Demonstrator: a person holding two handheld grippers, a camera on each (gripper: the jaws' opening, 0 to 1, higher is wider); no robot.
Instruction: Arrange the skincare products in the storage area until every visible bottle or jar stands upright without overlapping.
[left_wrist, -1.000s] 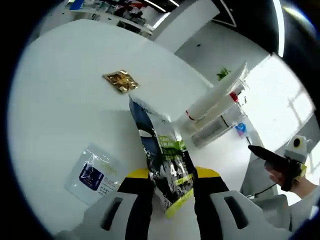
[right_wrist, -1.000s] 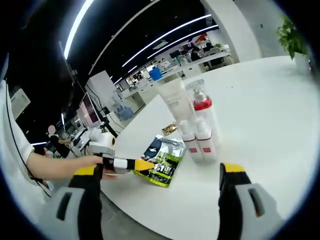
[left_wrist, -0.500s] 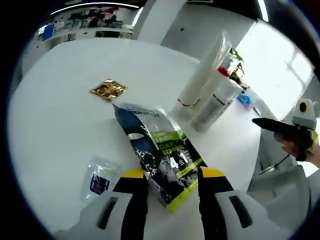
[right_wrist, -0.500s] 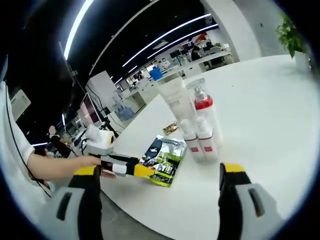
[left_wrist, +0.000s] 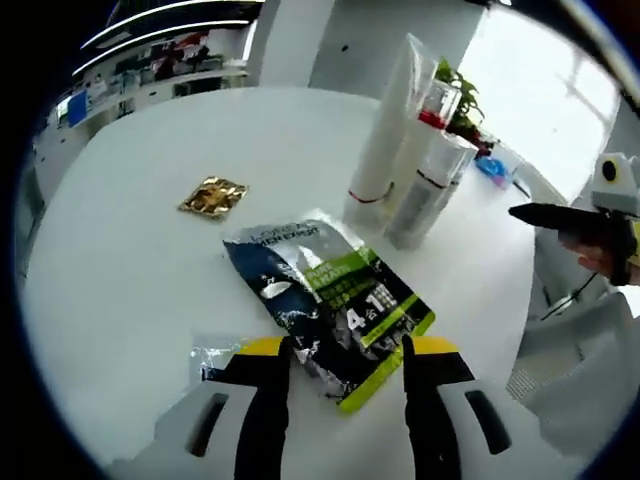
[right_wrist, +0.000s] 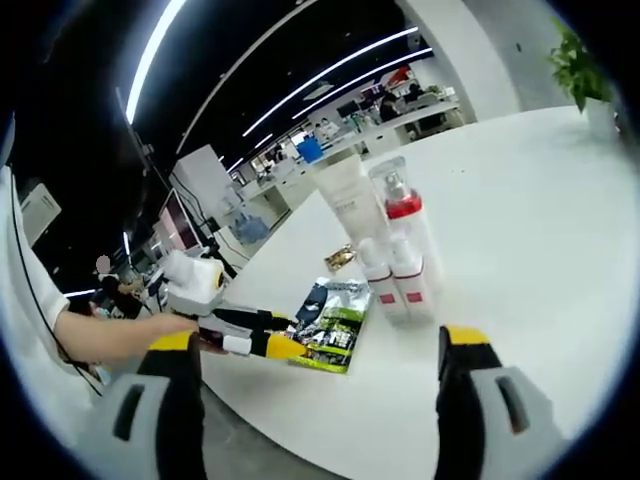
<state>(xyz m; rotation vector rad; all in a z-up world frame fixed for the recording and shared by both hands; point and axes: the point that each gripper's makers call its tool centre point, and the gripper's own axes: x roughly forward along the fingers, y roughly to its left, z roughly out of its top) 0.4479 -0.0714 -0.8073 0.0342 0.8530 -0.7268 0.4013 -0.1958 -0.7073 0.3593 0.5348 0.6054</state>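
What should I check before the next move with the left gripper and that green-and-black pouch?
1. Left gripper jaws astride the green-and-black pouch: ok, though clamped or released cannot tell.
2. Pouch lying flat on the white table: ok.
3. Pouch apart from the upright bottles: ok, gap visible.
4. Bottles standing upright: ok; wrapped together, cannot tell.
5. Gold sachet apart from the pouch: ok.
6. Right gripper open, holding nothing: ok.
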